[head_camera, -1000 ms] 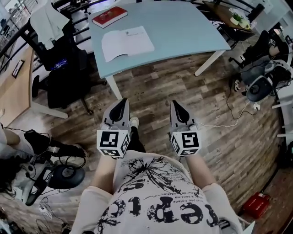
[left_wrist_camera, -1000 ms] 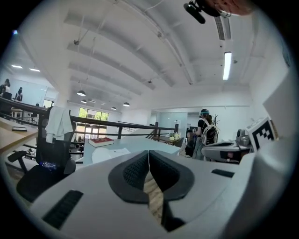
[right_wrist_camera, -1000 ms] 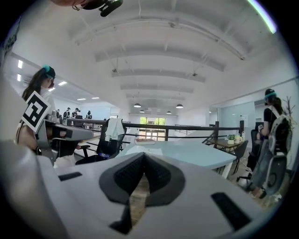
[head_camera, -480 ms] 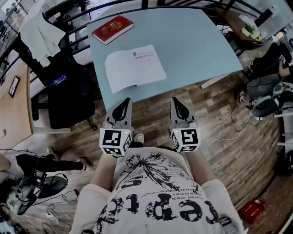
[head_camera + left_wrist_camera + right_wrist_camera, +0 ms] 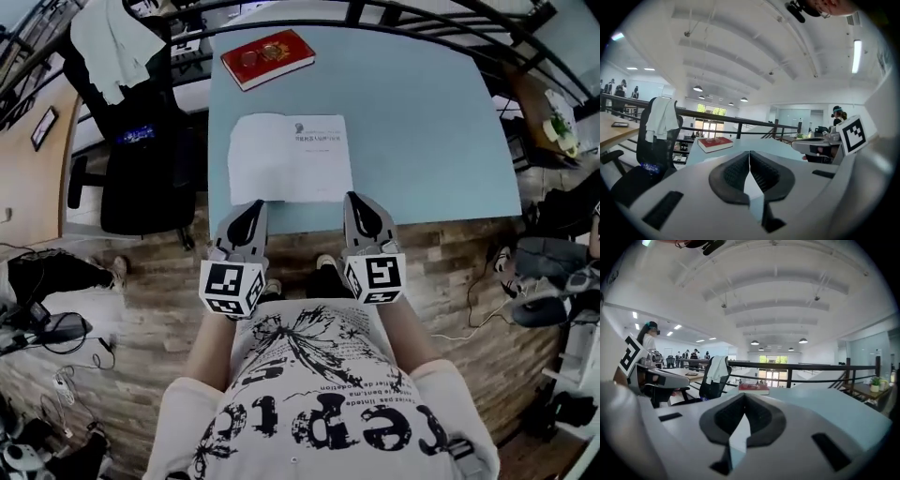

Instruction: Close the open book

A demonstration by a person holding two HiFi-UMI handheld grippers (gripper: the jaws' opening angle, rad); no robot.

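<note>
My L tongs (image 5: pixel 249 211) & R tongs (image 5: pixel 360 204) are both pinched closed w/ nothing btwn them, tips at the worktop (image 5: pixel 422 122) near edge. Just ahead the open book (image 5: pixel 291 157) lies flat; red book (image 5: pixel 267 58) sits beyond it.

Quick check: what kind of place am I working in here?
Probably an open-plan office: a blue table, a black office chair beside it, a railing and more desks beyond.
</note>
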